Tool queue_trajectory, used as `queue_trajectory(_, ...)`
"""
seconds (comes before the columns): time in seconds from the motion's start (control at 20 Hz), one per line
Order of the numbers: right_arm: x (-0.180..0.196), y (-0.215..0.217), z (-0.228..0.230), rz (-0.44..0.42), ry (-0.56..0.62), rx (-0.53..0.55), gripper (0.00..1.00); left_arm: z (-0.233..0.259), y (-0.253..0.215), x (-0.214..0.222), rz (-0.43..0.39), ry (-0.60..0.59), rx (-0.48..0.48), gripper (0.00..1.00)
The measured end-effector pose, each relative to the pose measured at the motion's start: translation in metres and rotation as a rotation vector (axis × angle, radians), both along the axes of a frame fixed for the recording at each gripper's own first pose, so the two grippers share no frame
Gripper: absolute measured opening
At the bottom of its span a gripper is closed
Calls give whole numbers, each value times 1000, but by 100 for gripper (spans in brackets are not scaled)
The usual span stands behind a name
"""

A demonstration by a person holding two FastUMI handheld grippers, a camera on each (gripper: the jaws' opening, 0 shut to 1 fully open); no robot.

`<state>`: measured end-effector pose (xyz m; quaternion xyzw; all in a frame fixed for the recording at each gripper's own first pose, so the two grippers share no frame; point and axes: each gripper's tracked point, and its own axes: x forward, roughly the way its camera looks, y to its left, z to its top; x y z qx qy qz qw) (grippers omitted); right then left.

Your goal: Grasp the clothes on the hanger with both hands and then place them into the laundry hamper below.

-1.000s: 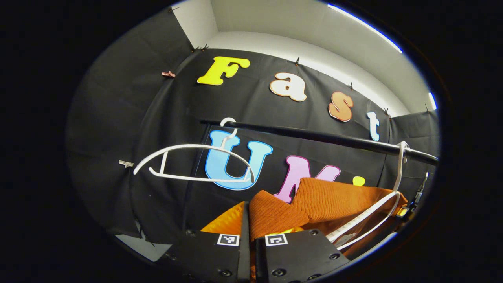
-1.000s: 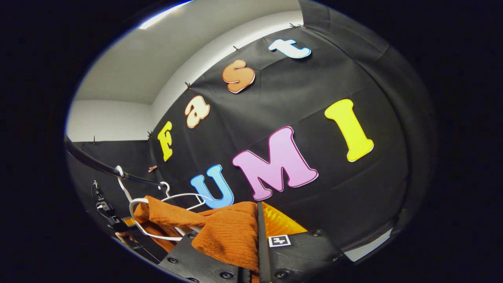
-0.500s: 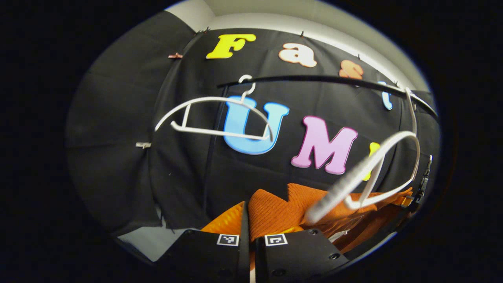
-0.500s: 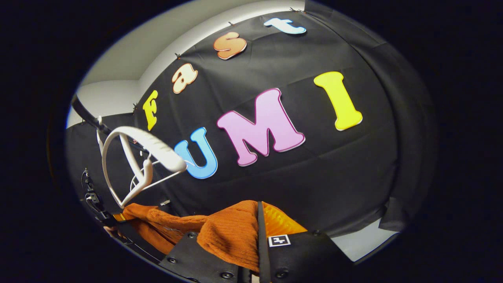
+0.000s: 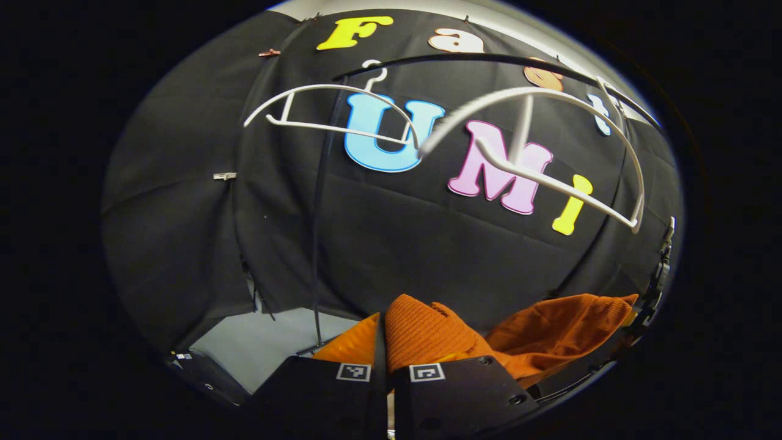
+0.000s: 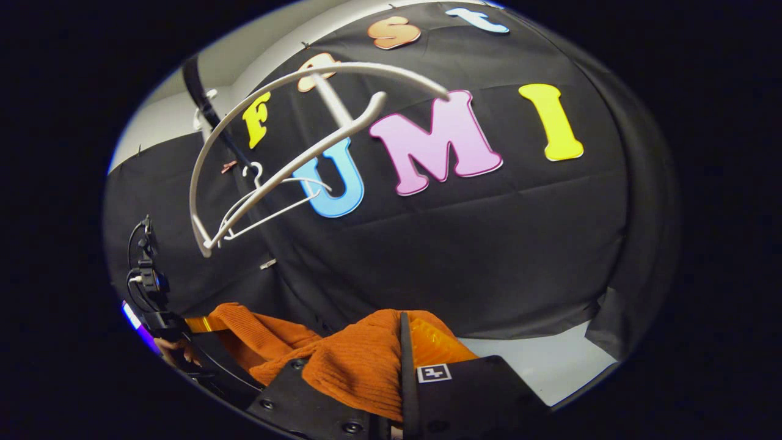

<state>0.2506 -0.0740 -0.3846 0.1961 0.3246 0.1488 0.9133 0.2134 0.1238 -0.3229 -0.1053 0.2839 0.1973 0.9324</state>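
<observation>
Bare hangers [image 5: 537, 140] above — rail [image 5: 489, 59] behind.

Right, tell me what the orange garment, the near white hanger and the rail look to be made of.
Orange garment: a knitted fabric, likely wool or acrylic, matte; fine ribbing shows and it bunches softly where each tool grips it.
Near white hanger: probably moulded plastic, smooth with a slight sheen, thick rounded arms.
Rail: dark thin bar, possibly painted metal; hard to tell.

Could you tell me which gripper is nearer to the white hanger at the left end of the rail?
Left. The hanger hangs up and ahead of the left gripper; from the right gripper it lies farther, beyond the nearer hanger.
</observation>
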Motion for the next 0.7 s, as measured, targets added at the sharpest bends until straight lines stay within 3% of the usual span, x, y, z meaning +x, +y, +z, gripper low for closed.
queue_trajectory(0.25, -35, 51, -11, 99, 63, 31, 16, -26, -47, 0, -96, 78, -77, 9)
queue_trajectory(0.45, -48, 76, -23, 123, 146, 46, 17, -56, -65, -3, -144, 175, -121, 9)
queue_trajectory(0.55, -54, 83, -41, 135, 189, 11, 25, -74, -74, -9, -168, 241, -193, 9)
queue_trajectory(0.7, -72, 81, -65, 135, 294, -33, 25, -95, -89, -19, -188, 319, -242, 10)
